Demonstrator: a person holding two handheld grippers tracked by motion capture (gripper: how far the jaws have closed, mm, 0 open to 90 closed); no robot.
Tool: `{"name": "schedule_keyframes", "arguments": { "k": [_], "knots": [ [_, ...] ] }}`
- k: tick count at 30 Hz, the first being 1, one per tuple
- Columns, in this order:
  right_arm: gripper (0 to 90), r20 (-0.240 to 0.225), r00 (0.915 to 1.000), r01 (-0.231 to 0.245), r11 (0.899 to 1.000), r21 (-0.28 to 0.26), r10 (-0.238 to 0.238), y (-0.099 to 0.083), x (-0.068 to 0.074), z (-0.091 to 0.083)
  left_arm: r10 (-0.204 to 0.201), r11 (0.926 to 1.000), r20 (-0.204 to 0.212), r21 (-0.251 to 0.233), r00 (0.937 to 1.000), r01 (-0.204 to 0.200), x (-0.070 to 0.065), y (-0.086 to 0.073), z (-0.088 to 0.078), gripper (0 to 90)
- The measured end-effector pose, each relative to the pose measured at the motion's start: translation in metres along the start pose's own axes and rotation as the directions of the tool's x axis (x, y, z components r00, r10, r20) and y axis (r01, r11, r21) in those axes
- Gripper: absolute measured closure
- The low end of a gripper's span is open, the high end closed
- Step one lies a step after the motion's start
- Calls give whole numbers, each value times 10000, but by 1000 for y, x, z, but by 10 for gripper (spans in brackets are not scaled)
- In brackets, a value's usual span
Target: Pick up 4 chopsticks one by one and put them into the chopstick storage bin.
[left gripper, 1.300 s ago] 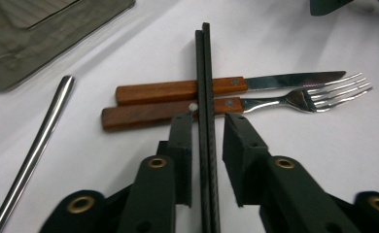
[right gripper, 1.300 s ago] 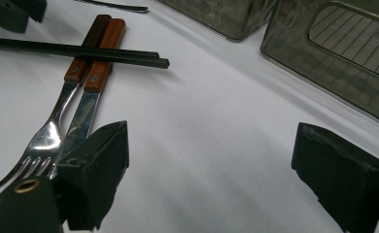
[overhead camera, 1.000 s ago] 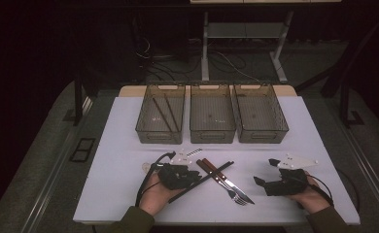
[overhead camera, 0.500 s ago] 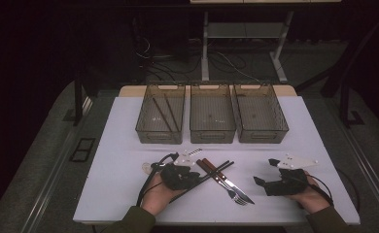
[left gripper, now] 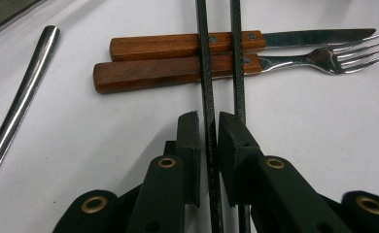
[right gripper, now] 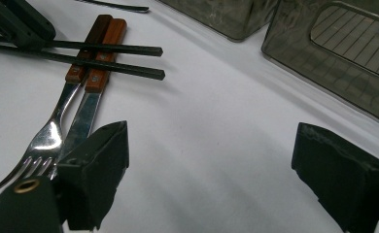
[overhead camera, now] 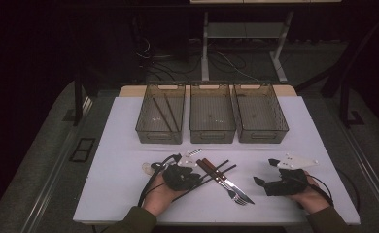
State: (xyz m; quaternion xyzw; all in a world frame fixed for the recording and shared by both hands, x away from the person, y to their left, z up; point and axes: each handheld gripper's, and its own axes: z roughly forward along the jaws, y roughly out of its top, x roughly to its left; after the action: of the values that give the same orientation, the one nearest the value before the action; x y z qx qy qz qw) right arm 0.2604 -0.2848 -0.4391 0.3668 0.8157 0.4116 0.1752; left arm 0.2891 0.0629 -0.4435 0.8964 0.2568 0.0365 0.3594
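Your left gripper [left gripper: 209, 127] lay low and level, pinching one black chopstick [left gripper: 205, 73] ahead of it. Your right gripper [right gripper: 209, 160] rested on the table [right gripper: 216, 141], jaws spread with nothing between them.

There are no words, numbers, brand names or signs to read in these pictures. The wooden handles and metal parts of the knife [left gripper: 236, 41] and fork [left gripper: 216, 68] in the middle of the left gripper view are plain. The see-through bins [overhead camera: 212, 114] are too small and dark for any writing to be made out.

Dark room, grey floor [overhead camera: 42, 160]
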Motion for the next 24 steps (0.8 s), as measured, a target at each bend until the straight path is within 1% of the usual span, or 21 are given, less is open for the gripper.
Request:
{"name": "schedule_keyframes", "arguments": {
  "k": [2,3,6,8,11,16,17,18,19,21,24],
  "knots": [
    [136,-2,10000,3,10000,0,-3,0,0,0,-11,10000,-10,-12,10000,11,0,0,0,785],
    [136,-2,10000,3,10000,1,-3,0,0,0,141,9999,-52,-15,9999,-141,1,0,0,788],
    [136,-2,10000,4,10000,2,-4,0,0,0,213,9998,-106,19,9997,-213,1,0,0,804],
    [136,-4,10000,19,10000,4,-19,0,0,0,293,9996,-267,25,9992,-292,-1,1,1,821],
    [136,-17,10000,39,10000,-9,-39,0,0,1,285,9996,-290,74,9992,-283,-1,1,1,832],
    [136,-29,10000,47,10000,3,-47,0,1,1,144,9999,-306,-6,9994,-144,-2,1,1,843],
    [136,-25,10000,70,10000,-8,-71,0,1,0,232,9997,-320,63,9992,-230,-1,1,1,845],
    [136,-25,10000,70,10000,-8,-71,0,1,0,215,9998,-318,57,9993,-214,-1,1,1,845],
    [136,-60,10000,47,10000,-29,-47,0,1,0,92,9999,-290,52,9995,-91,-1,1,1,845],
    [136,-73,10000,53,10000,-48,-54,0,1,1,24,10000,-281,49,9996,-22,-2,1,1,846],
    [136,-86,10000,20,10000,-41,-21,0,3,0,16,10000,-261,32,9997,-15,-1,1,1,847]
  ]
}}
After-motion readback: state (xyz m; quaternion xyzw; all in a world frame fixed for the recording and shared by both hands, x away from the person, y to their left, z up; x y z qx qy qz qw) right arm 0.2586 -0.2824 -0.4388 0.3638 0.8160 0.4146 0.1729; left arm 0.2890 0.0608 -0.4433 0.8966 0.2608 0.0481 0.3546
